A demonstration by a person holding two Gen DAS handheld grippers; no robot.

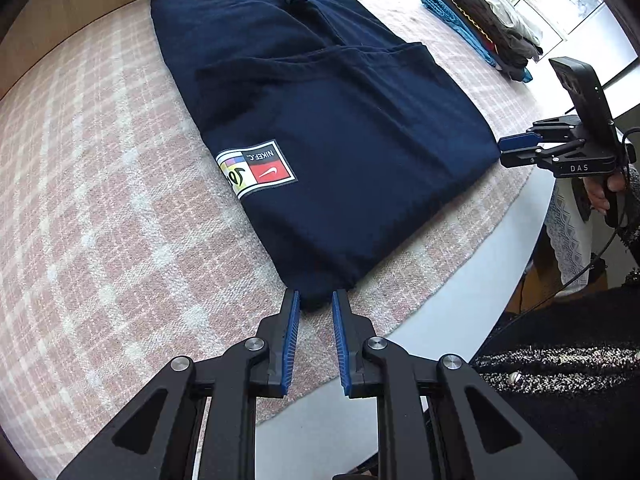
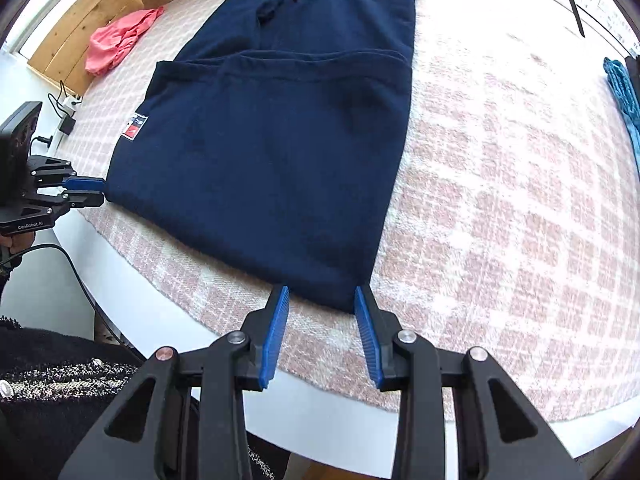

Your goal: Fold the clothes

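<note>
A navy T-shirt (image 1: 320, 120) with a square Nike patch (image 1: 256, 168) lies folded lengthwise on a pink plaid cloth (image 1: 100, 200). My left gripper (image 1: 315, 305) is open, and the shirt's near-left hem corner sits just between its blue fingertips. My right gripper (image 2: 322, 300) is open wider and straddles the near-right hem corner of the shirt (image 2: 280, 140). Each gripper also shows in the other's view: the right gripper (image 1: 505, 151) at the shirt's right edge, the left gripper (image 2: 100, 191) at its left edge. Neither has clamped the fabric.
The plaid cloth covers a round white table (image 1: 460, 300) whose edge runs close below both grippers. A pile of folded clothes (image 1: 492, 20) sits at the back right. A coral garment (image 2: 120, 40) lies at the back left. A person's dark tweed jacket (image 1: 560, 360) is near the table edge.
</note>
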